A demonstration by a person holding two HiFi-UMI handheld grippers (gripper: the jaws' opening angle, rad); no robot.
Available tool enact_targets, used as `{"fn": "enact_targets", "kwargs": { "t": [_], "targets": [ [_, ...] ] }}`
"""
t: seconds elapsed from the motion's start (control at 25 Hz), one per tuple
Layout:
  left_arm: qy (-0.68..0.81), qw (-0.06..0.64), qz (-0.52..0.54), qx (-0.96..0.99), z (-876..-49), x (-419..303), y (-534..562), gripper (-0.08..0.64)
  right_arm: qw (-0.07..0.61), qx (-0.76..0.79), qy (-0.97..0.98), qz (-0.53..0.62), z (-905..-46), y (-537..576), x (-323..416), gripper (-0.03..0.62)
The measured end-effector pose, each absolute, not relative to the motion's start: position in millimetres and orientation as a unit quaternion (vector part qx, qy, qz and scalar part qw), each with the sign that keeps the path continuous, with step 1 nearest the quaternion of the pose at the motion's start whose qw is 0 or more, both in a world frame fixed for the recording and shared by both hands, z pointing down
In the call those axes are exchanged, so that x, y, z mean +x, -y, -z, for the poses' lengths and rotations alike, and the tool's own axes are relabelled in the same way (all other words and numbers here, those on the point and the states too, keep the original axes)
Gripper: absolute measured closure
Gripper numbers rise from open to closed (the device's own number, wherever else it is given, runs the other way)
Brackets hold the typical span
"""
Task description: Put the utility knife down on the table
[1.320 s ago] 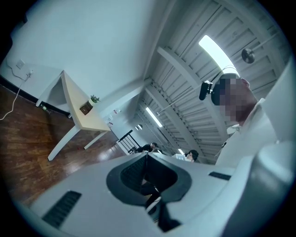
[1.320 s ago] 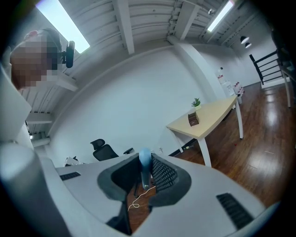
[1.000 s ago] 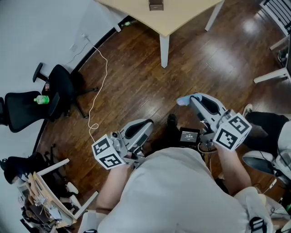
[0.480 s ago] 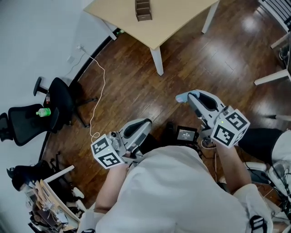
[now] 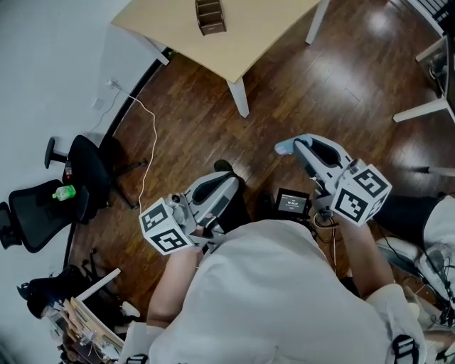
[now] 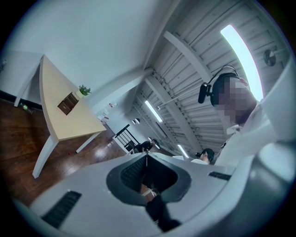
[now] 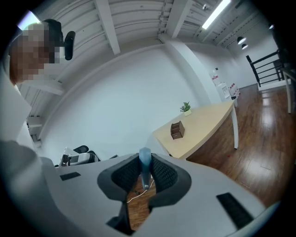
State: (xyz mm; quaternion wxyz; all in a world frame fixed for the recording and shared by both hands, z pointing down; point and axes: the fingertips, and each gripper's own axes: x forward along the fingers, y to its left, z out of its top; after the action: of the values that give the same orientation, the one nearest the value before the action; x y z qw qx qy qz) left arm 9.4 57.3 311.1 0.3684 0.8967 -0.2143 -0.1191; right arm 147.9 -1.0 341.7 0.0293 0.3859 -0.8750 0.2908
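While the right gripper (image 7: 145,173) clamps the pale blue utility knife (image 7: 144,157), the left gripper (image 6: 147,159) sits closed and empty, both well apart from the table (image 5: 249,35).

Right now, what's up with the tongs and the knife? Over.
Right tongs clamped on utility knife. Left tongs shut, empty. Table ahead, not reached; wooden box on it.
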Motion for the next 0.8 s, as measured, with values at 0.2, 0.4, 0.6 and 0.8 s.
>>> {"fn": "enact_targets", "kwargs": {
  "t": [0.2, 0.4, 0.6, 0.8],
  "targets": [
    [0.214, 0.366, 0.127, 0.897, -313.0, -33.3, -3.7, 0.558, 0.038, 0.392, 0.874, -0.284, -342.1, 56.2, 110.6, 0.522],
    [0.211, 0.376, 0.122, 0.894, -315.2, -84.1, 50.1, 0.558, 0.041, 0.397, 0.873, -0.281, -335.3, 109.2, 63.4, 0.522],
    [0.192, 0.376, 0.118, 0.899, -311.2, -119.0, 96.7, 0.558, 0.042, 0.415, 0.866, -0.275, -329.4, 157.6, 31.7, 0.522],
    [0.177, 0.381, 0.117, 0.9, -316.8, -134.7, 124.8, 0.558, 0.049, 0.428, 0.863, -0.264, -330.6, 188.6, 17.6, 0.522]
  ]
}}
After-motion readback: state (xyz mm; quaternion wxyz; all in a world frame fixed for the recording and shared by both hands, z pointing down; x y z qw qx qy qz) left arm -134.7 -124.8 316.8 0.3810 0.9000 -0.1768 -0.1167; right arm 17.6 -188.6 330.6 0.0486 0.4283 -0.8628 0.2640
